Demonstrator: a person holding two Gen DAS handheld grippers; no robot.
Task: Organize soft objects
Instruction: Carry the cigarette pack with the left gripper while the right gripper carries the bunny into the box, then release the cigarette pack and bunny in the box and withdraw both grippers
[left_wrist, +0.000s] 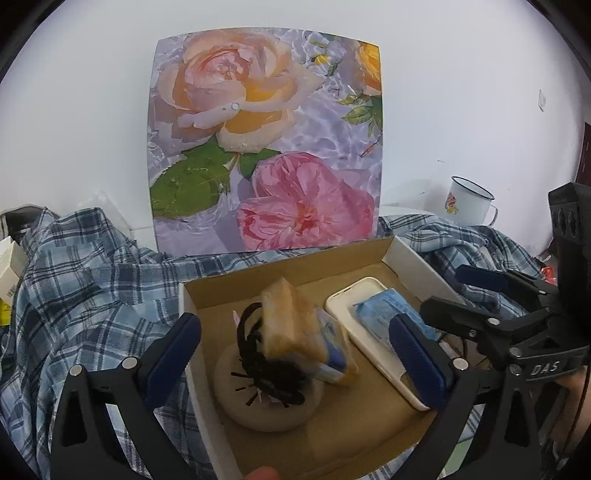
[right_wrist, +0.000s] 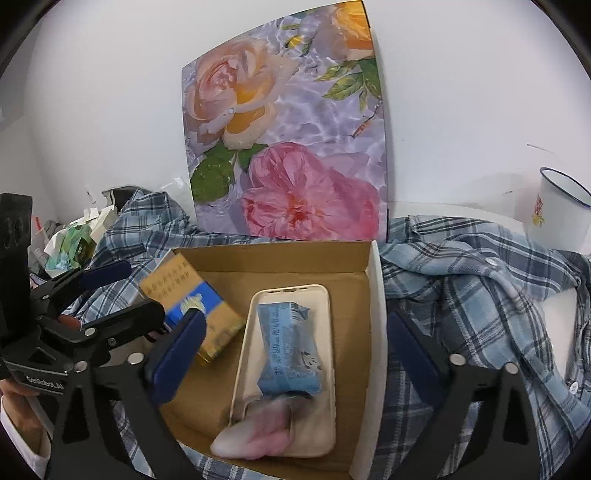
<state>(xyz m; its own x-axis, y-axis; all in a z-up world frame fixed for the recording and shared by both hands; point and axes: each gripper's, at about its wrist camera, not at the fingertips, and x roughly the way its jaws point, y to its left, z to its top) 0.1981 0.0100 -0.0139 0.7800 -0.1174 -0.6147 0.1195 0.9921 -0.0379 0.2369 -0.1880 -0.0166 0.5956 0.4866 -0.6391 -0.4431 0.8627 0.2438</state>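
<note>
An open cardboard box (left_wrist: 413, 266) (right_wrist: 375, 295) lies on a plaid shirt. In it are a cream phone case (left_wrist: 354, 299) (right_wrist: 317, 417), a blue tissue pack (left_wrist: 384, 310) (right_wrist: 288, 347) lying on the case, a tan and blue packet (left_wrist: 295, 325) (right_wrist: 199, 306), a beige round pad (left_wrist: 269, 417) with black hair ties (left_wrist: 266, 365) on it, and a pink-white soft piece (right_wrist: 258, 439) at the near end of the case. My left gripper (left_wrist: 295, 365) is open over the box, jaws astride the packet. My right gripper (right_wrist: 291, 354) is open above the tissue pack.
A blue plaid shirt (left_wrist: 81, 288) (right_wrist: 480, 295) covers the table. A floral board (left_wrist: 266, 140) (right_wrist: 288, 140) leans on the white wall behind the box. A white enamel mug (left_wrist: 469, 201) (right_wrist: 557, 214) stands far right. Small boxes and wrappers (right_wrist: 70, 247) lie at the left.
</note>
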